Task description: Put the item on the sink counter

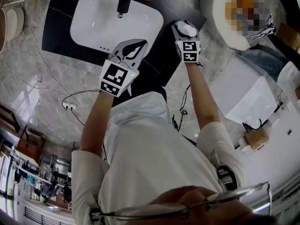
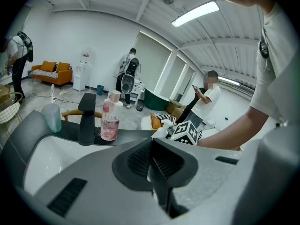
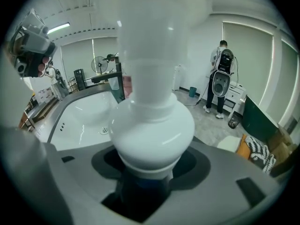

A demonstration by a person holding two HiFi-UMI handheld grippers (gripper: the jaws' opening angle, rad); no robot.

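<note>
Item (image 3: 152, 121): white, glossy, bulb-shaped, with a narrower neck running away from the camera. Dark blue part below the bulb, seated between the jaws.

Right gripper (image 3: 140, 191): clamped on the item, jaws spread wide around that lower part. In the head view, at upper centre-right of the frame, above the black counter (image 1: 56, 29) and just right of the basin (image 1: 93, 18). Not yet set down, as far as can be told.

Handling, as a judgement:
- Rigid shell, plastic or ceramic; cannot tell which. Treat as breakable.
- Smooth and slippery on the bulb; poor purchase for flat pads there.
- Probably light to moderate in weight; fill unknown.
- Take hold at the narrow lower part under the bulb's shoulder, as at present, not on the rounded gloss.
- Lower until the item bears on the counter before letting go. Place well clear of the basin rim, given the risk of rolling in.

Left gripper (image 1: 132, 50): jaws together, nothing between them. Near the basin's lower right corner in the head view.

Writing:
- "LUX" on the pink bottle (image 2: 110, 121), just right of the black tap (image 2: 86, 118), left of centre in the left gripper view.
- No print legible on the item.
- Square markers on the gripper cubes: patterns only, no words.
</note>
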